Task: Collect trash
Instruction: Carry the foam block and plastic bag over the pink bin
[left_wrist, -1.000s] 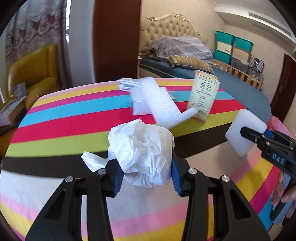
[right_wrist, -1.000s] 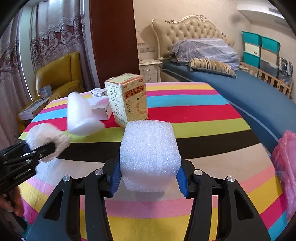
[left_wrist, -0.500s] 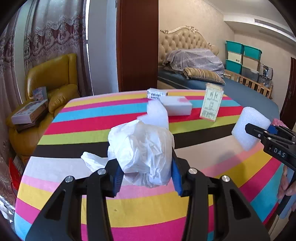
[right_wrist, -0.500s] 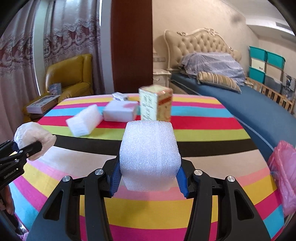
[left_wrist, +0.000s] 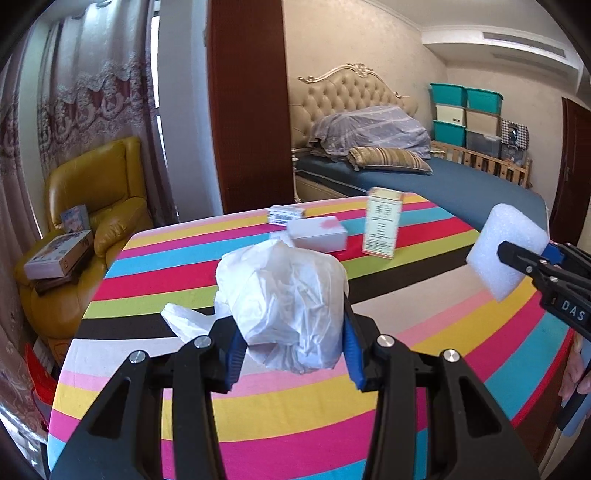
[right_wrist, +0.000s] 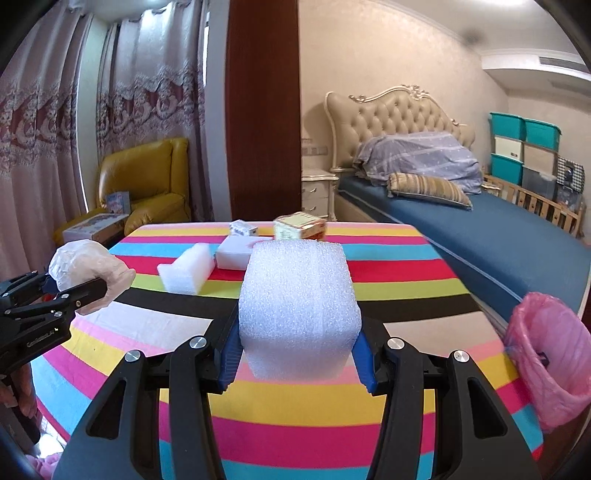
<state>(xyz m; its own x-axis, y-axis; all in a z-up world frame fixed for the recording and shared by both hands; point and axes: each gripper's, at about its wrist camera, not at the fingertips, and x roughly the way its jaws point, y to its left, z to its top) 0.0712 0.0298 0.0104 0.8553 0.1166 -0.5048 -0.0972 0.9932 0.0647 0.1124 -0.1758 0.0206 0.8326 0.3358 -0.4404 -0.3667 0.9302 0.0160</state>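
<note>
My left gripper (left_wrist: 291, 347) is shut on a crumpled white plastic bag (left_wrist: 280, 306), held above the striped table (left_wrist: 258, 417); the bag also shows in the right wrist view (right_wrist: 88, 269). My right gripper (right_wrist: 297, 356) is shut on a white foam block (right_wrist: 299, 306), which also shows in the left wrist view (left_wrist: 506, 254). On the table's far side lie a foam piece (right_wrist: 186, 273), a white box (left_wrist: 317, 238), a small printed box (left_wrist: 286, 215) and an upright yellow carton (left_wrist: 382, 227). A bin lined with a pink bag (right_wrist: 550, 354) stands by the table's right edge.
A yellow armchair (left_wrist: 92, 206) with boxes on it stands left of the table. A bed (right_wrist: 498, 236) with blue cover lies to the right behind the table. A dark wooden panel (right_wrist: 262, 110) stands behind.
Both grippers have pulled back and risen from the table with their loads still held; the table objects look farther away. The pink-lined bin shows more fully in the right wrist view.
</note>
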